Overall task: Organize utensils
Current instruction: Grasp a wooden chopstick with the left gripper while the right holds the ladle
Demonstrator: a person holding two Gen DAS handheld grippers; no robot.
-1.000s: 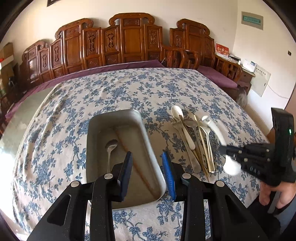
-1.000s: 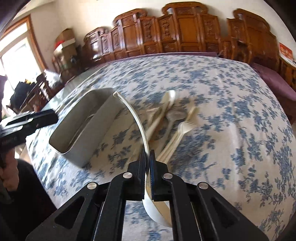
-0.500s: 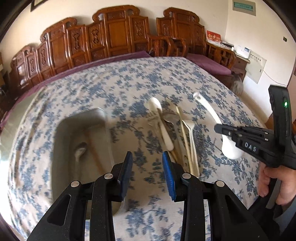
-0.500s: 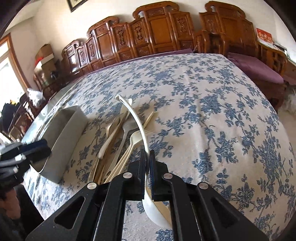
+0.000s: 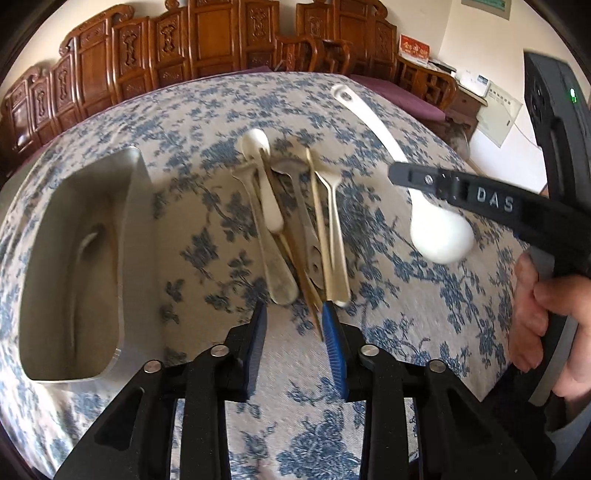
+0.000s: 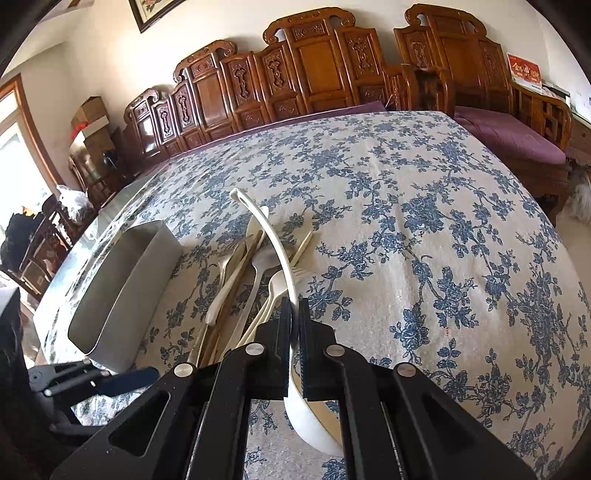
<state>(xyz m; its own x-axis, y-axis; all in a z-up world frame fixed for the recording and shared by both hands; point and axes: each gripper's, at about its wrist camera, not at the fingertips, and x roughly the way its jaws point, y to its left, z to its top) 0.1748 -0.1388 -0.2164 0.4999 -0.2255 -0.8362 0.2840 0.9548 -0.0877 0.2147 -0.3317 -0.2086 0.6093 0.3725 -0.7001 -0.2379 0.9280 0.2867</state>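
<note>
The loose utensils [image 5: 295, 229] lie heaped on the counter [image 5: 207, 110] beside the metal tray [image 5: 129, 229]. The left gripper [image 5: 293, 314] has swung over from the tray, jaws narrowing, nothing between them. The right gripper [image 6: 294, 314] stays clamped on the white ladle [image 6: 269, 236].

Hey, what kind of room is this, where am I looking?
Probably a home's dining or sitting room: a large table under a blue floral tablecloth, carved wooden chairs lined along the wall, and a framed picture hanging above.
</note>
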